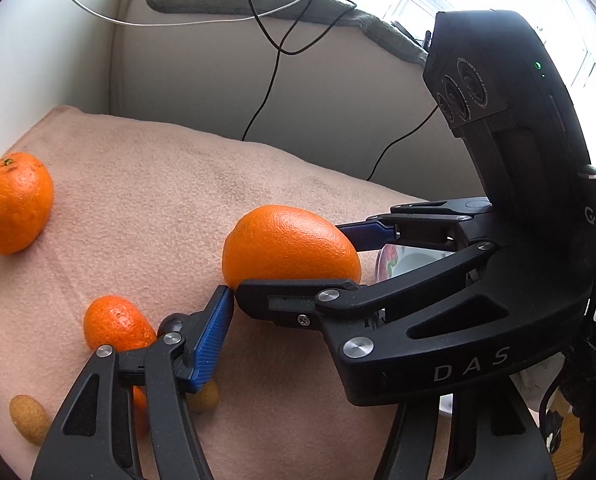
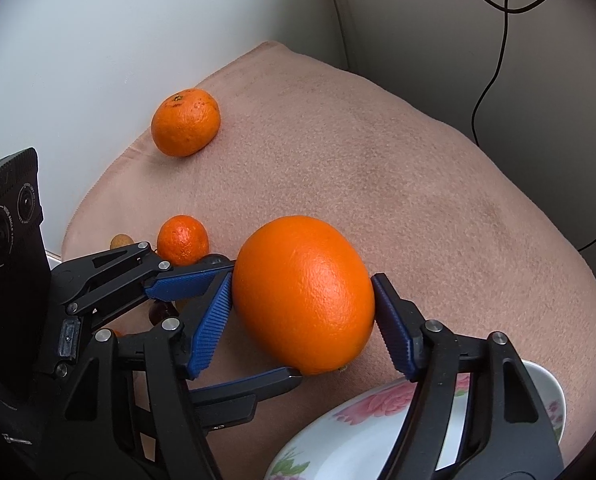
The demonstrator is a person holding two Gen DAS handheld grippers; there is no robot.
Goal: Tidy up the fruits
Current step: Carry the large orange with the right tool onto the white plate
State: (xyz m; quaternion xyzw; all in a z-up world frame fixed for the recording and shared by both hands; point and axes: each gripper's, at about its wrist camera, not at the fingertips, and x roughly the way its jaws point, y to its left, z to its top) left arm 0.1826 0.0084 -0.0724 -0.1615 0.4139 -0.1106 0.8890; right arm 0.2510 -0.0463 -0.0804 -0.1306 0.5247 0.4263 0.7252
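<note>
Just past the flowered plate (image 2: 337, 440), on the pink blanket (image 2: 417, 200): big orange (image 2: 303, 292), pinched between the pads of the right gripper (image 2: 301, 320). Against its near-left edge, tips of the half-open left gripper (image 2: 258, 326), clasping nothing. Farther back, small mandarin (image 2: 182, 240), then larger mandarin (image 2: 186, 122).

I count one large orange (image 2: 303, 294), two mandarins (image 2: 186, 122) (image 2: 182, 239), two small tan kumquat-like fruits (image 1: 29, 418) (image 1: 206, 398), one flowered plate (image 2: 361, 436), one pink blanket (image 2: 417, 184) and two black cables (image 1: 266, 92) (image 1: 401, 140).
</note>
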